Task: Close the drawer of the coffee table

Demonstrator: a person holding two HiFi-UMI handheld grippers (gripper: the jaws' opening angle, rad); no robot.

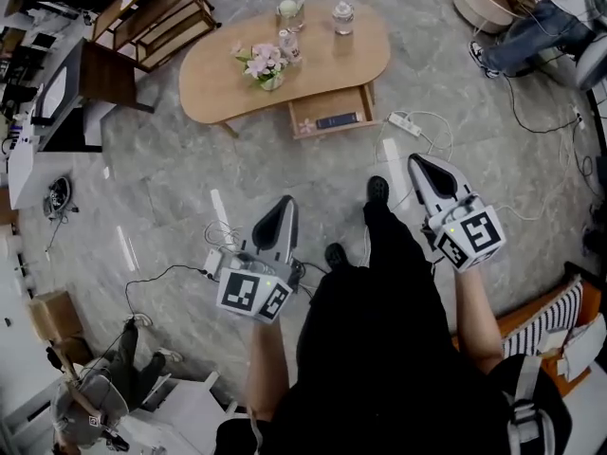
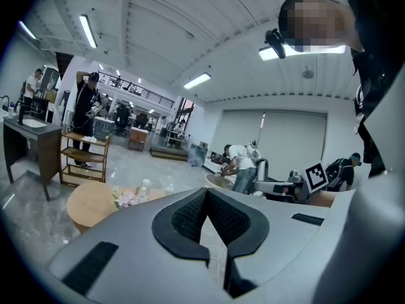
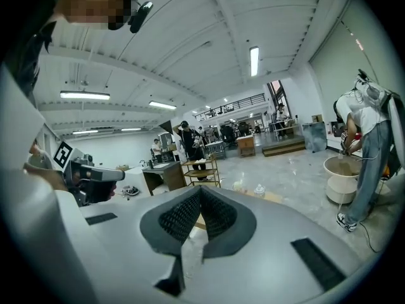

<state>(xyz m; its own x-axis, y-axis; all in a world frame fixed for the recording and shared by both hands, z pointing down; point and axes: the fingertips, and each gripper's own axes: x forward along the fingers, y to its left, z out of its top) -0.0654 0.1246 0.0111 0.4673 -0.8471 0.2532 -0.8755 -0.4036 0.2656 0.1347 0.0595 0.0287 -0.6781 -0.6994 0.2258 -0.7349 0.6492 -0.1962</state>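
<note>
Marble floor (image 1: 180,183): drawer (image 1: 311,124) juts from coffee table (image 1: 213,83) toward left claw (image 1: 284,201), right claw (image 1: 418,160), both closed.

No legible words, numbers or brands anywhere. Only markings are black-and-white square code patterns, no letters: on left cube (image 1: 254,294) of left gripper (image 1: 282,207), 7 o'clock in head view, and on right cube (image 1: 469,235) of right gripper (image 1: 418,164), 3 o'clock. Dark flat item (image 1: 338,119) in drawer (image 1: 308,123), 12 o'clock: print too small to read.
</note>
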